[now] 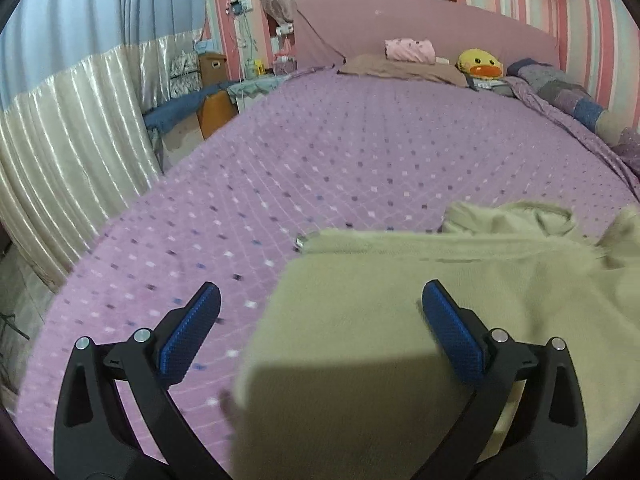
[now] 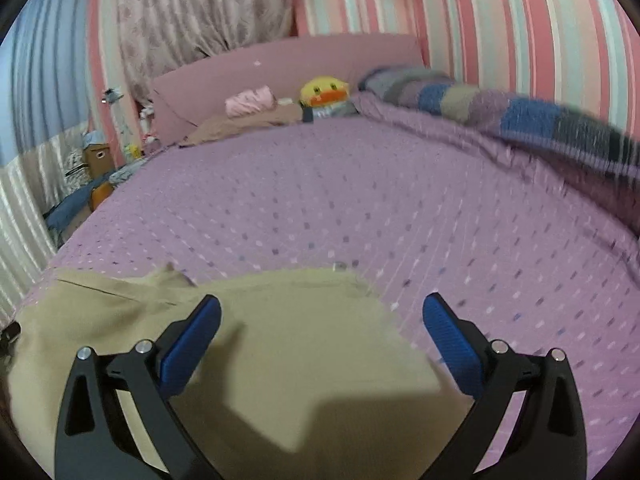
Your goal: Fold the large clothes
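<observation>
A large beige garment [image 1: 400, 300] lies on the purple dotted bedspread [image 1: 320, 152], partly folded, with a metal button [image 1: 300, 240] at its far left corner. My left gripper [image 1: 320, 300] is open above the garment's left edge, holding nothing. In the right wrist view the same garment [image 2: 288, 340] fills the lower left, with a button [image 2: 339, 266] at its far edge. My right gripper [image 2: 322, 312] is open above the garment's right edge, on the bedspread [image 2: 360, 200], holding nothing.
At the bed's head are a pink headboard [image 1: 420, 24], a brown pillow [image 1: 400, 68], a pink folded cloth [image 1: 408, 50] and a yellow duck plush [image 1: 480, 63]. A patchwork blanket [image 2: 500, 112] runs along the right wall. Curtains [image 1: 60, 120] and bedside clutter [image 1: 212, 68] stand left.
</observation>
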`<state>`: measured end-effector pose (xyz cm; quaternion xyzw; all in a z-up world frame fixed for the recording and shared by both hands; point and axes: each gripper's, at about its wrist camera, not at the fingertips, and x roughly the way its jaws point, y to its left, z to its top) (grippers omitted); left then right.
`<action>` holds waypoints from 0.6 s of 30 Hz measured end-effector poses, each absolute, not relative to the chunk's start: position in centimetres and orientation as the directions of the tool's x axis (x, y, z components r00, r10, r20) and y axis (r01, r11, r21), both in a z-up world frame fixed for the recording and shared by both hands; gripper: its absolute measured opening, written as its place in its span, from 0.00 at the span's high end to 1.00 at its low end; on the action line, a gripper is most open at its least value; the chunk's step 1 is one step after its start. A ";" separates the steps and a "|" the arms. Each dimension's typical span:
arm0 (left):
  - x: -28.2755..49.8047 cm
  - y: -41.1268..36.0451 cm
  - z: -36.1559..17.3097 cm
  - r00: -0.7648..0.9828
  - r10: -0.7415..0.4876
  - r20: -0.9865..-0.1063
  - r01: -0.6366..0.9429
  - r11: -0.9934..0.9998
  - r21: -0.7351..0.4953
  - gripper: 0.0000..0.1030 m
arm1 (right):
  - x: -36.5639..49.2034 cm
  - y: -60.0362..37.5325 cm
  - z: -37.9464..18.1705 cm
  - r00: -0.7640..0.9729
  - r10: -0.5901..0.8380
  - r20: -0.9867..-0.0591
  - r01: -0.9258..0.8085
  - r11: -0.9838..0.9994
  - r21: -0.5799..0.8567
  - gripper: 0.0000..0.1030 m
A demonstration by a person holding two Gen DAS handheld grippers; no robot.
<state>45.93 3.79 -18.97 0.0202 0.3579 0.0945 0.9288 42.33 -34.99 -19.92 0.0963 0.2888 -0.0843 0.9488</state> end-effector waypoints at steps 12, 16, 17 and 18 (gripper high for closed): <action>36.2 10.1 -19.2 0.553 -0.050 -0.831 -0.082 0.990 -0.114 0.03 | 31.9 -37.1 -18.0 0.744 0.063 -0.666 0.053 0.987 0.152 0.02; 35.3 8.4 -22.2 0.500 -0.099 -0.860 -0.040 0.990 -0.137 0.03 | 30.1 -37.3 -19.9 0.717 0.047 -0.695 0.084 0.985 0.153 0.02; 35.3 7.9 -22.8 0.489 -0.095 -0.867 -0.035 0.991 -0.129 0.03 | 29.8 -37.4 -20.2 0.714 0.040 -0.699 0.095 0.984 0.153 0.02; 35.2 7.7 -23.1 0.486 -0.097 -0.869 -0.029 0.991 -0.127 0.03 | 29.5 -37.4 -20.4 0.713 0.037 -0.700 0.103 0.982 0.157 0.02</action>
